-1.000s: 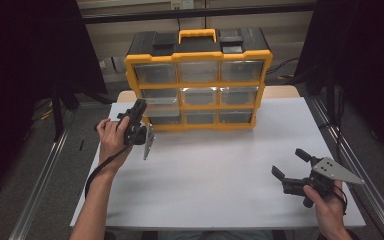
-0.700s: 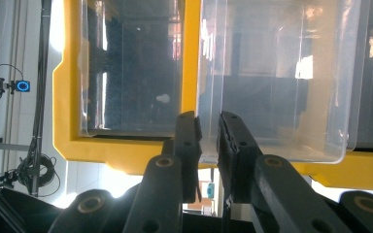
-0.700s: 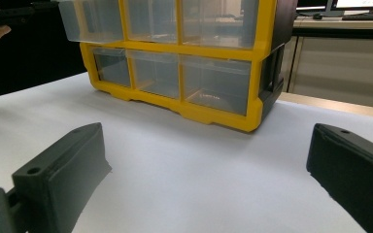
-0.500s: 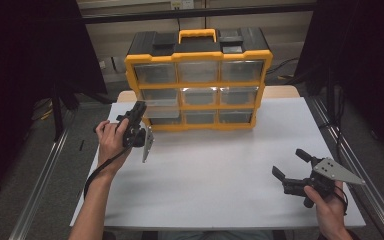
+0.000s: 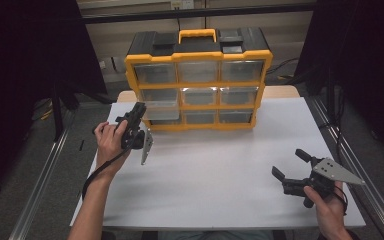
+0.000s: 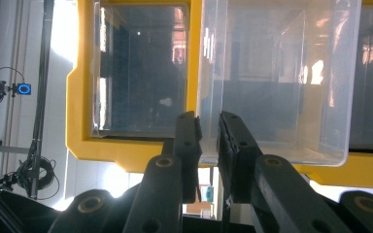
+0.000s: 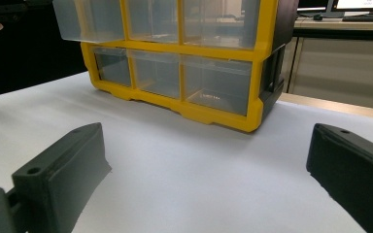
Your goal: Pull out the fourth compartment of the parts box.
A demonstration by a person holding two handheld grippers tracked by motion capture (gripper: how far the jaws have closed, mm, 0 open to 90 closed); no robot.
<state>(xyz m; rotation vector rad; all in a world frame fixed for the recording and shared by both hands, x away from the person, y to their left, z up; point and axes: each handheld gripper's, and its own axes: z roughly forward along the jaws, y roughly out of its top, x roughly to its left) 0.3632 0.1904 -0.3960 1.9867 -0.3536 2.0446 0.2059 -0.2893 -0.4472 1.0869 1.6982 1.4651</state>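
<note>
Yellow drawer cabinet (image 5: 198, 80) stands at the far middle of the white table (image 5: 220, 175), nine clear drawers in three rows. My left gripper (image 6: 208, 145) is at the middle-row left drawer (image 5: 161, 104), jaws pinched together on its thin front lip; that drawer sits partly out of the frame. My right gripper (image 5: 292, 170) rests low over the near right of the table, well apart from the cabinet, jaws spread wide, holding nothing.

Handling, as I judge it: the drawer is thin clear plastic, light, looks empty, stiff enough but slick and easily flexed. The lip is the only real purchase. Grip near its middle and pull straight, or it may rack in its slot. The cabinet itself seems light and could slide; the right gripper may need to brace it.
</note>
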